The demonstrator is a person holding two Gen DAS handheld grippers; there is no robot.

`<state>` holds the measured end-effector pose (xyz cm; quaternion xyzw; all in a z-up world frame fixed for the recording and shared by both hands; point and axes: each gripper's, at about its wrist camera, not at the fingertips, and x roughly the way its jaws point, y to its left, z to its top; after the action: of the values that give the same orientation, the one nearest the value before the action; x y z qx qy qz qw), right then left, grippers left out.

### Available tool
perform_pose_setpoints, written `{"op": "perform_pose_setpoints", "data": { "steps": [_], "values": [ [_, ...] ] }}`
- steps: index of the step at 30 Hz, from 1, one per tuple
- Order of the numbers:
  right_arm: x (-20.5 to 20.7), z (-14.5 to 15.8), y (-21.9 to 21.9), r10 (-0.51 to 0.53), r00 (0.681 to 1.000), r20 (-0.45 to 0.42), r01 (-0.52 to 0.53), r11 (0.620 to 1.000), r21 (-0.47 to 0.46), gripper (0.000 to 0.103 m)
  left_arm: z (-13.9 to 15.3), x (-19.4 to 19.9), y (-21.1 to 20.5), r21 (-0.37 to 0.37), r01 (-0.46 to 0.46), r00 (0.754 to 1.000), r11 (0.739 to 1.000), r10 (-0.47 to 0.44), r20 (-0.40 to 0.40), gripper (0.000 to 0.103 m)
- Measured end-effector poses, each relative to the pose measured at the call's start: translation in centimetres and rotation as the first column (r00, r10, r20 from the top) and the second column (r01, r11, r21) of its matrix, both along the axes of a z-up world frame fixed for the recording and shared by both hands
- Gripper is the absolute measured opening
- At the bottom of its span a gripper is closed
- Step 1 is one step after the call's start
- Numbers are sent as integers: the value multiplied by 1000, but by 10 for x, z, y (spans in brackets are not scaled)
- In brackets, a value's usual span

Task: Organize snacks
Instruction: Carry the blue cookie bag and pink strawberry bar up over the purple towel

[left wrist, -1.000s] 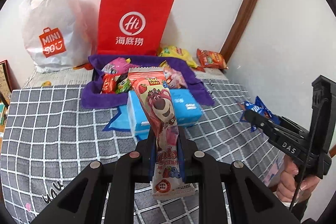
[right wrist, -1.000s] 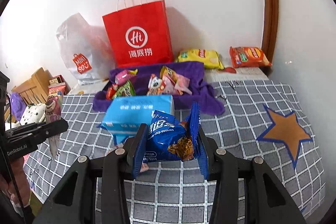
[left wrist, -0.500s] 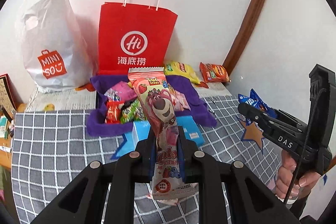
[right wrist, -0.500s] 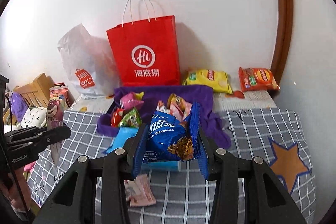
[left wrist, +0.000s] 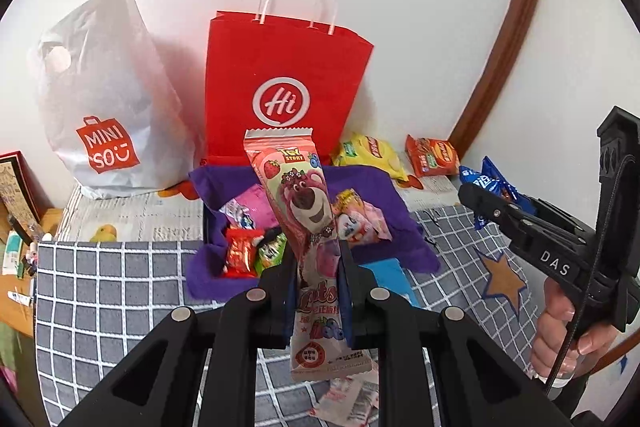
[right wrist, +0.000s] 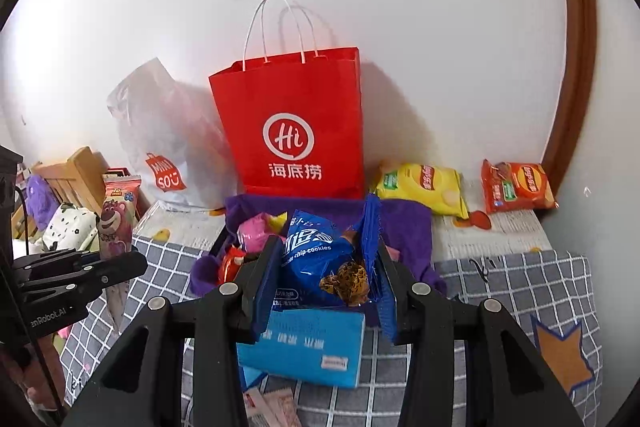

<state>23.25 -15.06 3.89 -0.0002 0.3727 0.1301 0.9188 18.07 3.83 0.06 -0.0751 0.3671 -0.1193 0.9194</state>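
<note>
Left gripper [left wrist: 318, 291]: I am holding its jaws pinched on the pink bear snack bar [left wrist: 306, 211], which is standing upright between the fingers, in front of the purple tray.
Right gripper [right wrist: 324, 283]: I am keeping its jaws clamped on the blue cookie packet [right wrist: 320, 259], which is hanging just above the near edge of the purple tray.
Purple tray [left wrist: 384, 195]: cloth-lined, sitting on the checked cover [left wrist: 112, 287] and already carrying small wrapped snacks [left wrist: 240, 251].
Red paper bag [right wrist: 296, 131]: standing upright right behind the purple tray, against the wall.
White plastic bag [left wrist: 104, 107]: slumping to the left of the red bag, behind the tray.
Yellow crisp bag [right wrist: 424, 187]: lying behind the tray, to its right.
Orange crisp bag [right wrist: 516, 187]: lying further right of the tray, beside the yellow one.
Blue tissue pack [right wrist: 304, 343]: lying just in front of the tray.
</note>
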Motion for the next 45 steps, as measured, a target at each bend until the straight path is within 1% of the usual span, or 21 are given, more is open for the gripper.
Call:
{"op": "perform_pose_setpoints", "data": {
  "steps": [7,14,20,24,27,30,34,38,40,42,45],
  "values": [
    [29,-1,3,-1,1000,-5,1,1000,17,43,0,27,8,-25,-20,1000,999,20,-6,17],
    [61,-1,10,0,1000,-10,0,1000,24,43,4,58,7,-9,-31,1000,999,31,-2,17],
    [86,-6,14,-7,1000,-12,7,999,33,43,0,89,2,-16,-19,1000,1000,19,-12,17],
    [103,-20,13,-14,999,-37,15,999,37,43,-8,109,1,-21,-8,1000,1000,8,-28,17],
    [116,-41,13,0,996,-89,3,999,33,43,-21,121,2,-10,-5,999,1000,5,-40,17],
    [126,-54,12,8,993,-121,-6,1000,18,43,-33,135,7,7,-36,996,999,37,-77,17],
    [134,-74,7,17,987,-160,-21,1000,-22,43,-44,142,19,-50,-31,994,998,26,-107,17],
    [144,-92,0,19,977,-212,-26,999,-30,43,-59,150,24,-86,-37,989,996,24,-144,17],
    [150,-102,-5,3,970,-245,-13,999,-40,43,-67,155,25,-104,-38,986,994,21,-164,17],
    [157,-113,-11,-9,958,-288,0,1000,-30,43,-72,157,23,-115,-33,984,993,12,-176,17],
    [161,-121,-16,-18,949,-314,11,1000,-25,43,-76,159,19,-115,-25,984,993,4,-180,17]
  ]
}}
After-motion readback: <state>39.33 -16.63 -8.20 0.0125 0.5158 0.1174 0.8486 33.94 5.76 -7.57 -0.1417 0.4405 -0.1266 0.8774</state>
